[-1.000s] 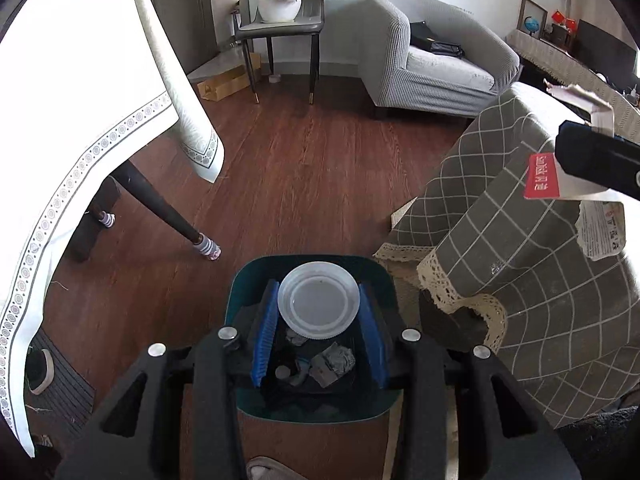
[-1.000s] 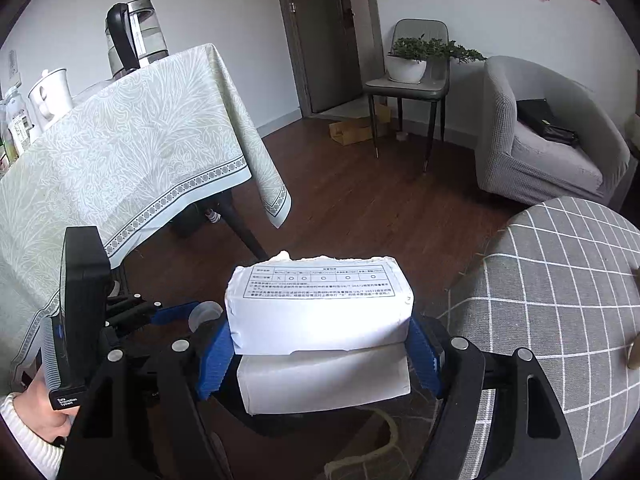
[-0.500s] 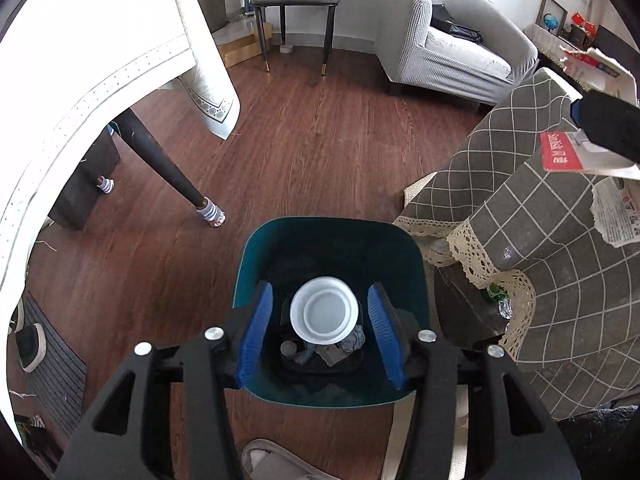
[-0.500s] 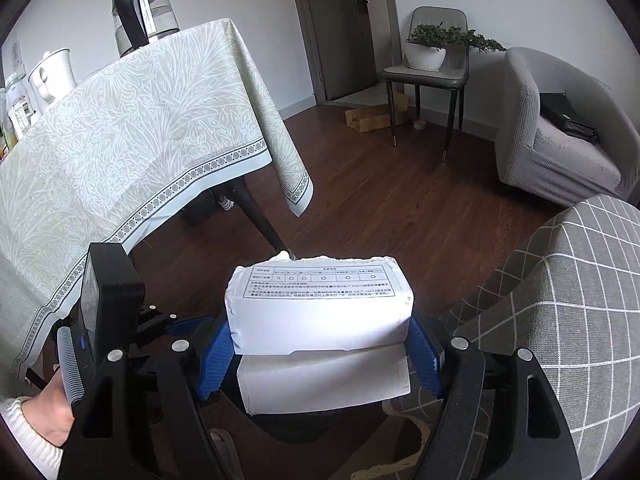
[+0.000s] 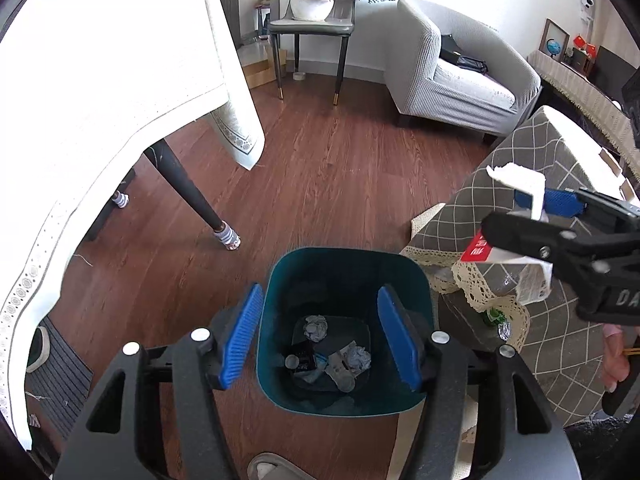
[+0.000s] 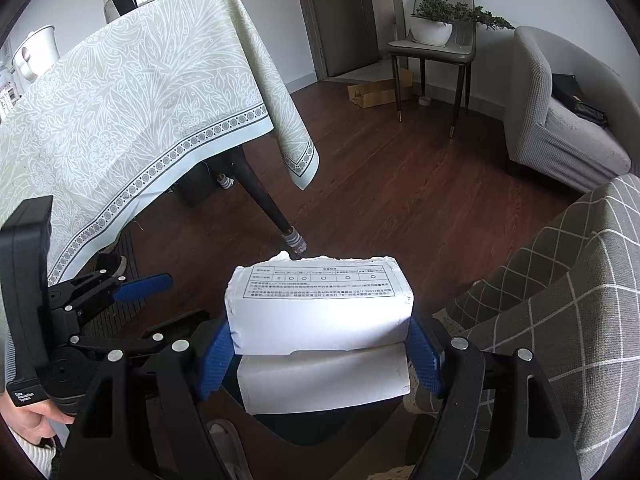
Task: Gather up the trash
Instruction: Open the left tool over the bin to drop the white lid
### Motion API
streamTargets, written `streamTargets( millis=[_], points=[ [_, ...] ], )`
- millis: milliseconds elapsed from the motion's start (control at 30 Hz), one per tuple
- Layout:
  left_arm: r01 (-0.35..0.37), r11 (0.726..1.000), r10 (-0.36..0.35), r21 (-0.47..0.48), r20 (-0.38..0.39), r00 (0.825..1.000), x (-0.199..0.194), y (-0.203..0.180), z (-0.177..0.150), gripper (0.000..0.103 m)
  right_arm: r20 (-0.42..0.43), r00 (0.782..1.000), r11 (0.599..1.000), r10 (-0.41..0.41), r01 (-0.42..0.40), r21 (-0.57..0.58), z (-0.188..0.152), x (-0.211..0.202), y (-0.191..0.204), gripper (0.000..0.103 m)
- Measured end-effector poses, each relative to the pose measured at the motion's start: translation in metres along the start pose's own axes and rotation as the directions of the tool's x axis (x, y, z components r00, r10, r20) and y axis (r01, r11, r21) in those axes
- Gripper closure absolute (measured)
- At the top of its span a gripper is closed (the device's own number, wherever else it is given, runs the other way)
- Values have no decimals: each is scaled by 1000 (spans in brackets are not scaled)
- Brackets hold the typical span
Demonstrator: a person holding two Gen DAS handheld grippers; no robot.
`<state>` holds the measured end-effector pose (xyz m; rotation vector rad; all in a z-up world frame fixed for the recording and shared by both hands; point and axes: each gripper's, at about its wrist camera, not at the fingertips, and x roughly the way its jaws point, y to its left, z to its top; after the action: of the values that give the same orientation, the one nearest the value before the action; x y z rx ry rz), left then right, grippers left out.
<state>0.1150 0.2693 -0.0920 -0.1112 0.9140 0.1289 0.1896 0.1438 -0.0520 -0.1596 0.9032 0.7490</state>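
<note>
At the lower centre of the right wrist frame, the right gripper [image 6: 320, 352] is clamped on a torn white carton [image 6: 320, 320], likely light and crushable, best held across its flat sides. Below, the left gripper [image 5: 320, 336] hangs wide open, holding nothing, over the teal bin [image 5: 344, 264].

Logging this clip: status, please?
Left gripper open, empty, above bin. Right gripper shut on white box, beside bin. Nothing in the way.

Teal trash bin [image 5: 344, 264] on dark reddish-brown wood floor [image 5: 332, 160] — beside it, a grey tablecloth [image 5: 532, 160] with white grid lines; white torn box [image 6: 320, 304] with black print, blue gripper pads [image 6: 214, 356] — pale green leaf-patterned tablecloth [image 6: 132, 92]
</note>
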Motion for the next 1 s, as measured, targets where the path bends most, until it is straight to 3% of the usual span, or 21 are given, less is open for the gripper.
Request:
streamTargets(
  millis=[400,567,1000],
  points=[
    [-26,1000,23,16,175,984,-60,-2,23,40,-71,997,999,-37,35,-31,-10,36,10,27],
    [-16,1000,11,20,207,978,-73,-3,26,40,-107,993,997,-53,47,-58,-17,52,18,27],
    [46,999,-39,-21,260,965,-97,4,32,54,-212,974,989,-75,45,-140,-41,101,43,27]
  ],
)
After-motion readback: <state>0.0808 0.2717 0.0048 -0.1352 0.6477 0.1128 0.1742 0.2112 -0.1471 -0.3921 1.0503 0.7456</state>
